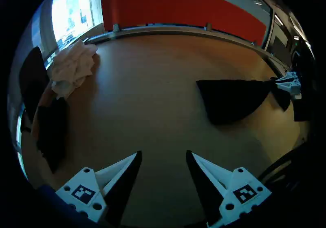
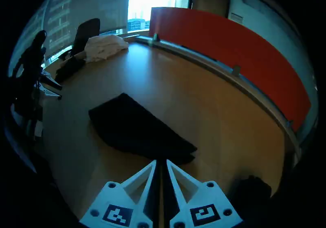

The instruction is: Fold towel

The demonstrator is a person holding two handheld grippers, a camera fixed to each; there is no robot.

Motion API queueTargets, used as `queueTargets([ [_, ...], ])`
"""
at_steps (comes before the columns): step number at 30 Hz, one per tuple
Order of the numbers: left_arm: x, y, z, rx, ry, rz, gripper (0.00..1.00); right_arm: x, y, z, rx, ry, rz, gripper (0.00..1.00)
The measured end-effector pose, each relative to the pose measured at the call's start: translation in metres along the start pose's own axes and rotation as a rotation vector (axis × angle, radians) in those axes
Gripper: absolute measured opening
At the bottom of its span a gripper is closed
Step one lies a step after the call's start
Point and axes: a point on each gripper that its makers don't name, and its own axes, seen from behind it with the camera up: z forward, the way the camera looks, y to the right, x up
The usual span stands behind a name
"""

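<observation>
1. Dark towel (image 1: 232, 99) lies on the table's (image 1: 155, 85) right side, bunched in a wedge. Fold looks barely begun; most still to do.
2. Right gripper (image 2: 161, 161) pinches its corner.
3. Left gripper (image 1: 163, 152) is spread, empty, w/ bare wood below.
4. Pale cloth pile (image 1: 73, 67) sits far left.

Dark towel (image 2: 134, 130) — matt cloth; table (image 2: 195, 93) — smooth wood, slight sheen; left tongs (image 1: 163, 153) white plastic.

Near corner of the towel (image 2: 134, 128) hidden behind the fingertips of the right gripper (image 2: 161, 161); in the left gripper view this gripper (image 1: 290, 84) is small and partly lost in shadow; dark lump (image 2: 252, 189) at the edge of the table (image 2: 212, 118) too dim to identify.
</observation>
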Motion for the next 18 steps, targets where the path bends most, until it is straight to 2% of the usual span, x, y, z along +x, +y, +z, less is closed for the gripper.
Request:
queueTargets([
  [8, -0.001, 0.001, -0.001, -0.001, -0.001, -0.003, 0.80, 0.025, -0.002, 0.000, 0.006, 0.035, -0.034, 0.02],
  [18, 0.002, 0.004, -0.006, -0.008, 0.010, -0.019, 0.80, 0.064, -0.020, 0.006, 0.048, 0.074, -0.120, 0.02],
])
